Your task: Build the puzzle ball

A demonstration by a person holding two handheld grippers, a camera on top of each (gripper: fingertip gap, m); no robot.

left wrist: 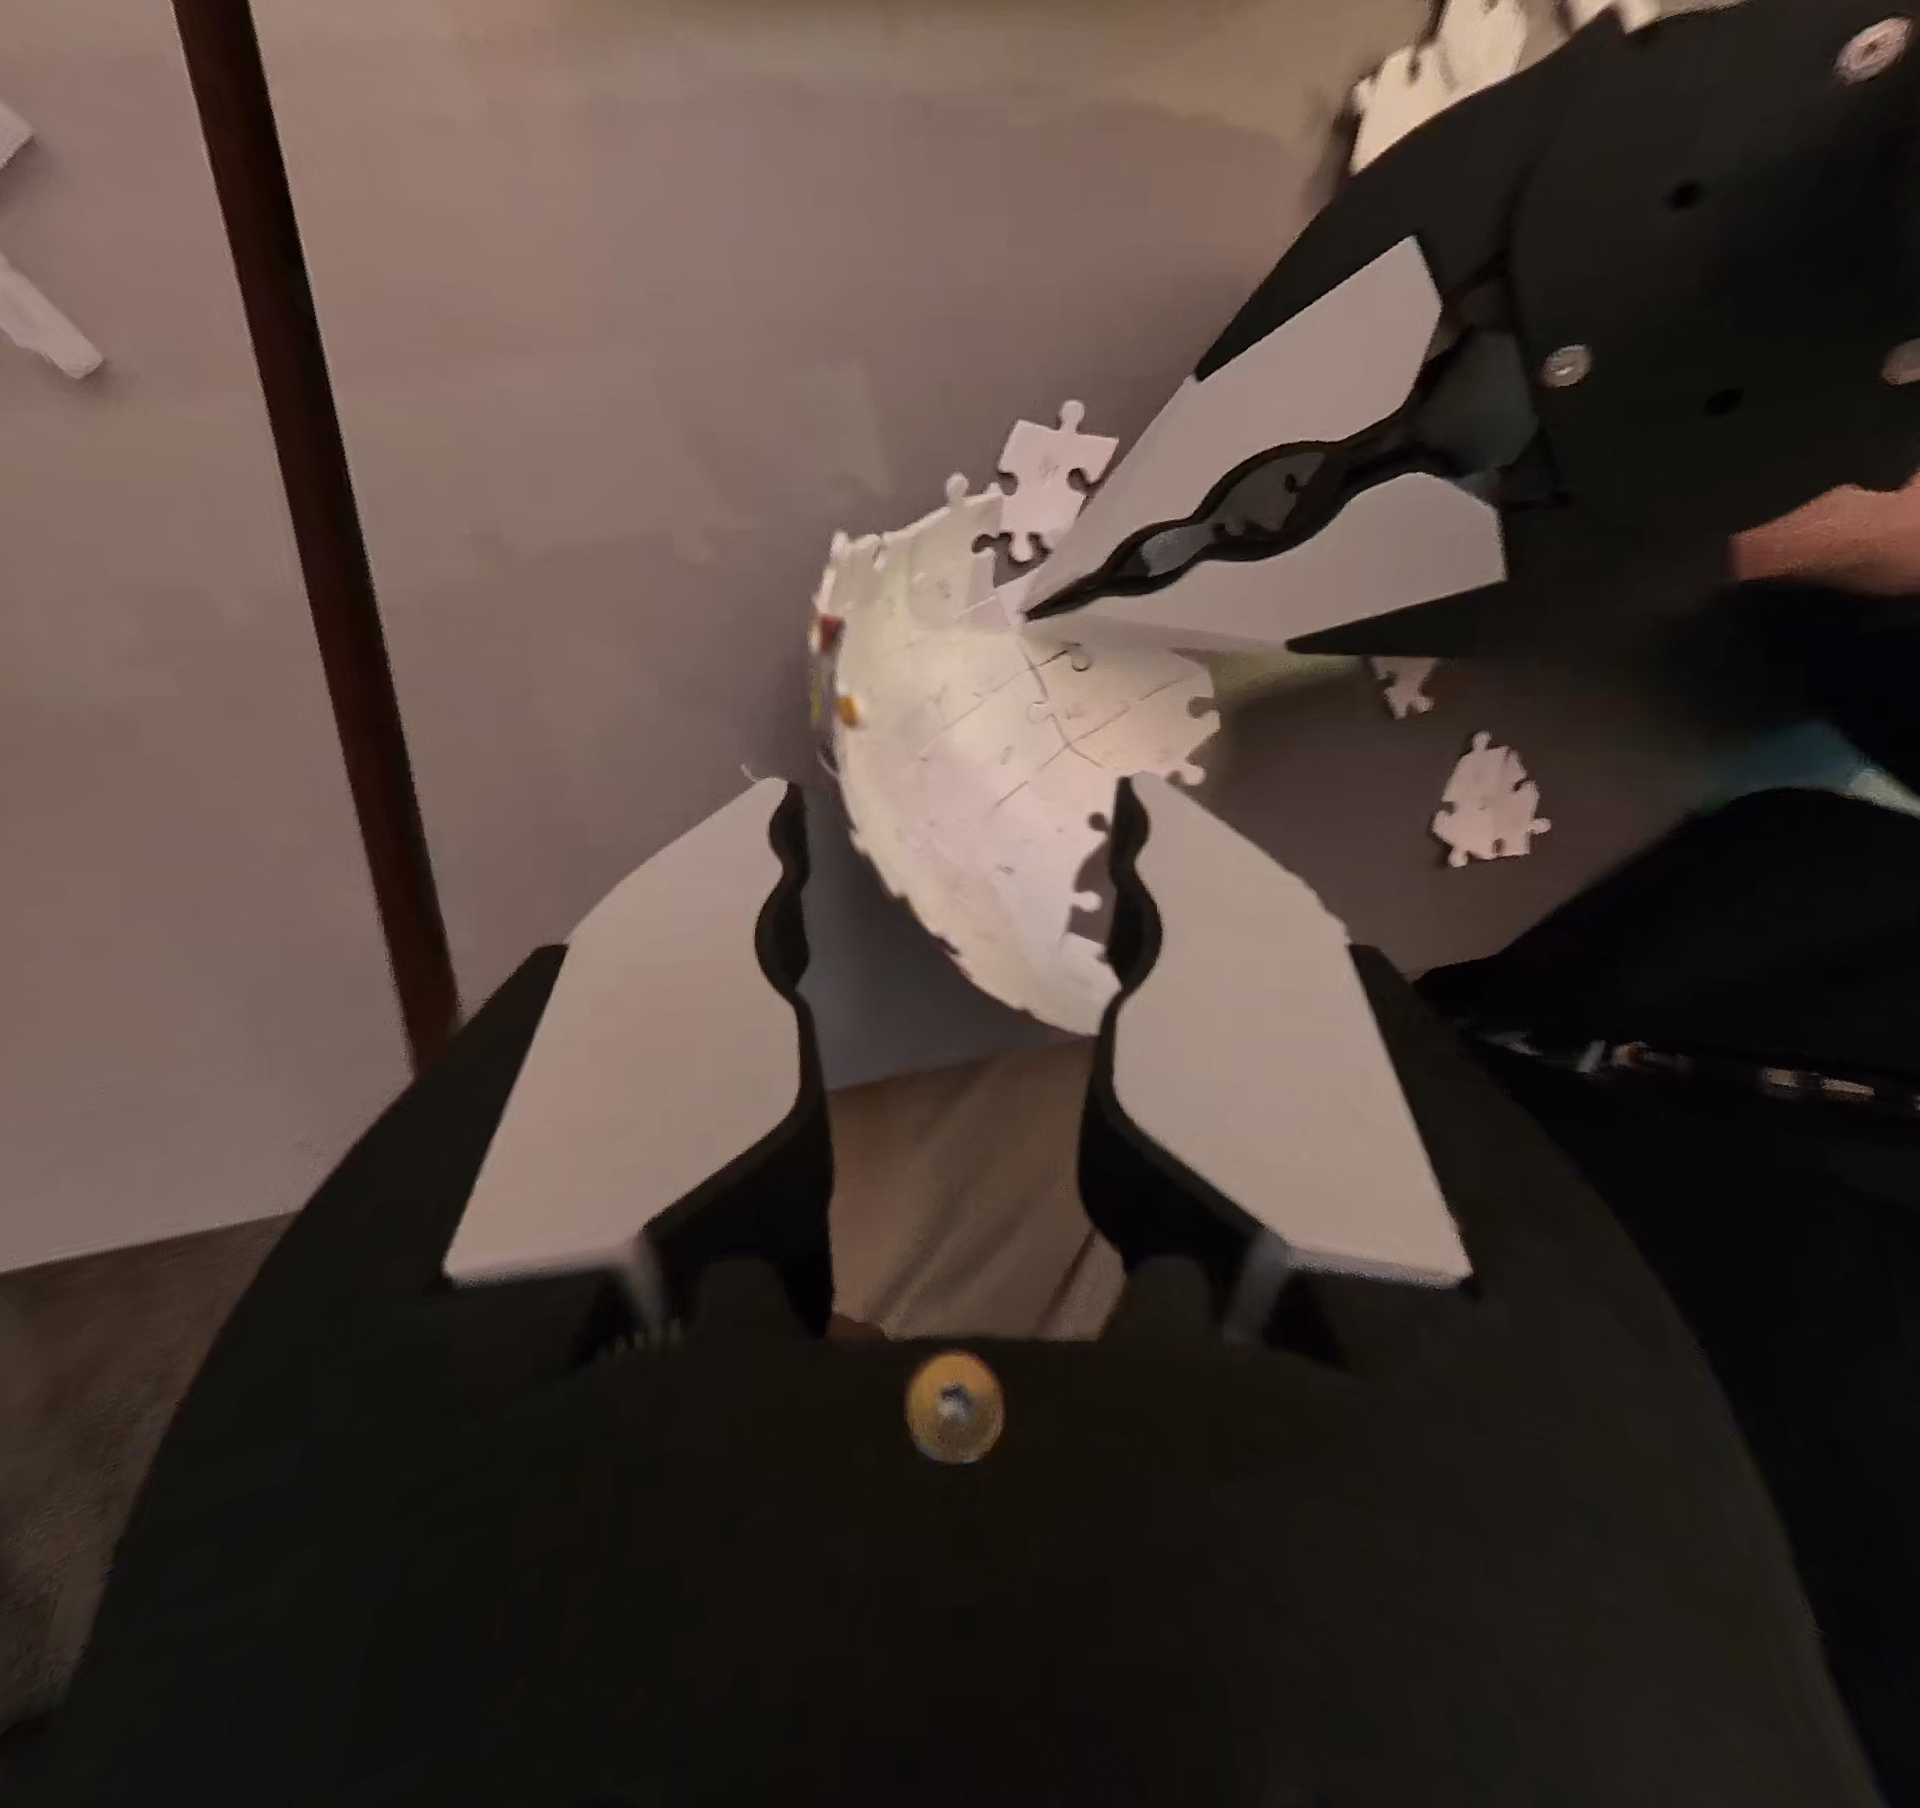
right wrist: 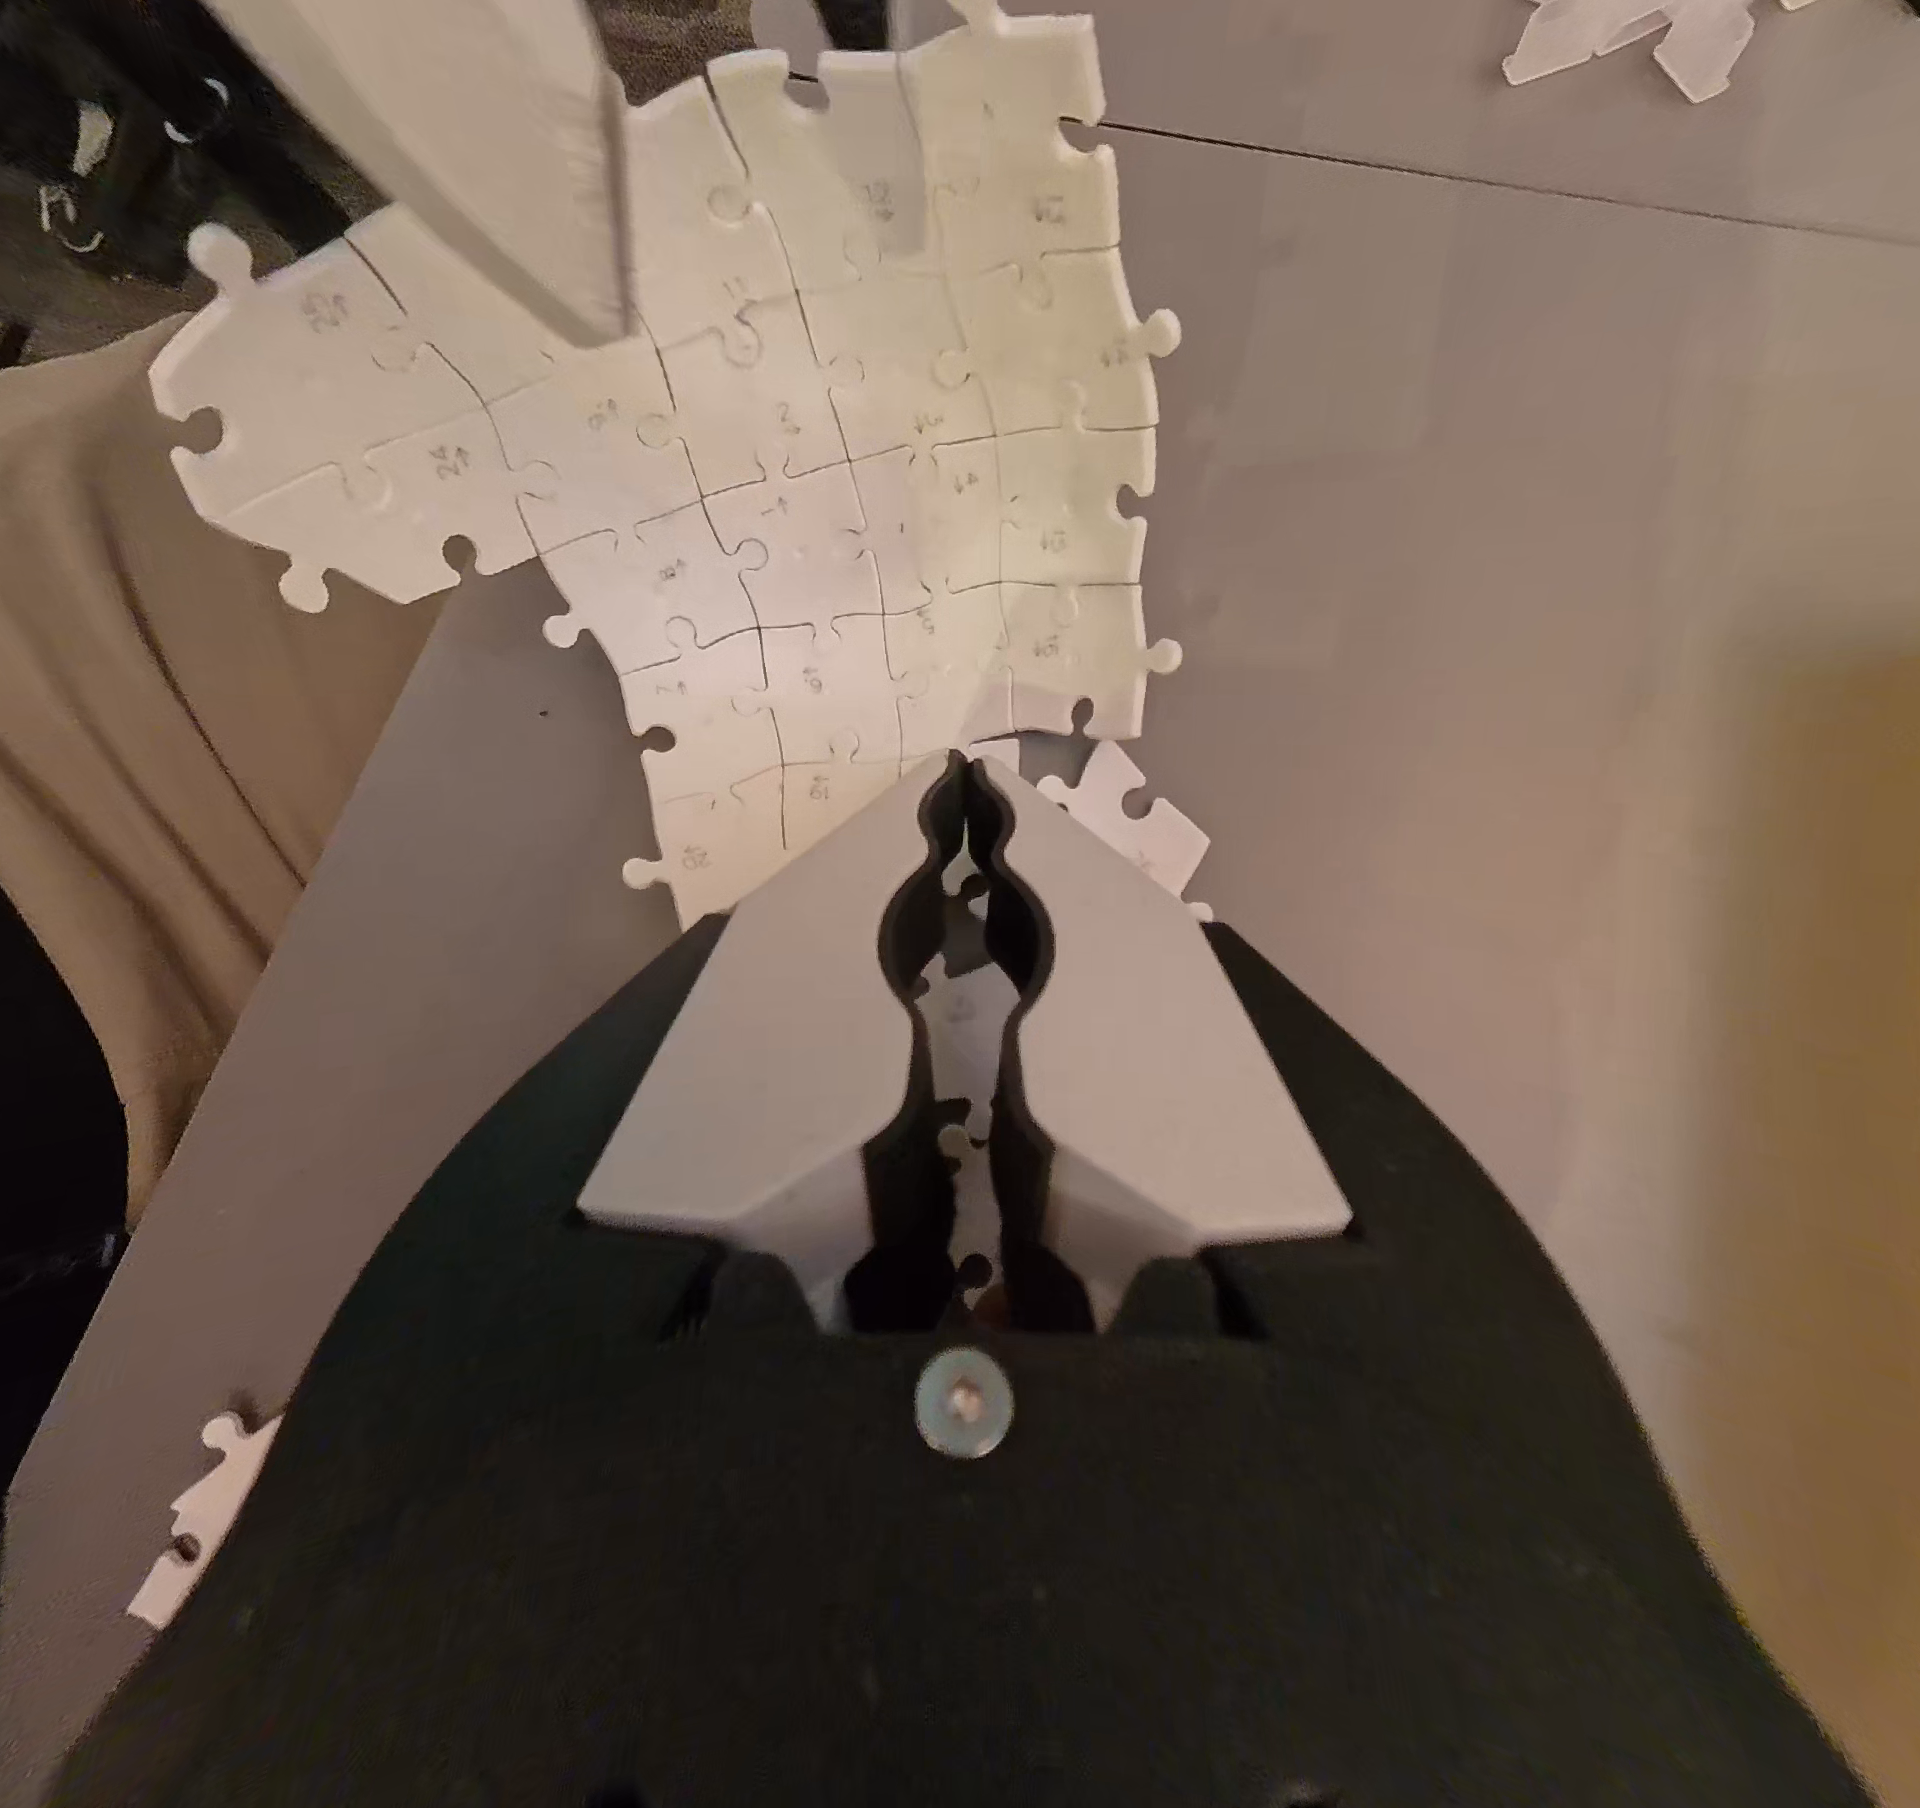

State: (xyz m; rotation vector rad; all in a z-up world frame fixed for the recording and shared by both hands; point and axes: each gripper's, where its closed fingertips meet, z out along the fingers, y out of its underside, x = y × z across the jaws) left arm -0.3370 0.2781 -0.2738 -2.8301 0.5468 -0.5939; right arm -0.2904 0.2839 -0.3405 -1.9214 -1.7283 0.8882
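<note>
The half-built puzzle ball [left wrist: 997,771], a curved white shell of joined pieces, is held up above the grey tabletop [left wrist: 623,304] just ahead of the left gripper [left wrist: 956,802], whose jaws stand wide apart with the shell's lower edge between their tips; whether they touch it cannot be told. The right gripper [left wrist: 1039,610] comes in from the upper right, its jaws nearly closed with their tips against the shell's upper edge, beside a loose-looking piece [left wrist: 1049,475] that sticks up from the rim. Beyond the right jaws, loose pieces [left wrist: 1486,802] lie scattered on the tabletop, and a dark wooden strip [left wrist: 301,511] runs down the far left. The right wrist view shows the shell's [right wrist: 831,470] inner face, its pieces marked with small writing, and the right gripper's [right wrist: 966,771] tips shut at its lower edge, with a separate piece [right wrist: 1132,813] just to the right of them. Only this view shows some clear plastic bits [right wrist: 1662,13] well off at upper right and another piece [right wrist: 197,1530] at lower left.
</note>
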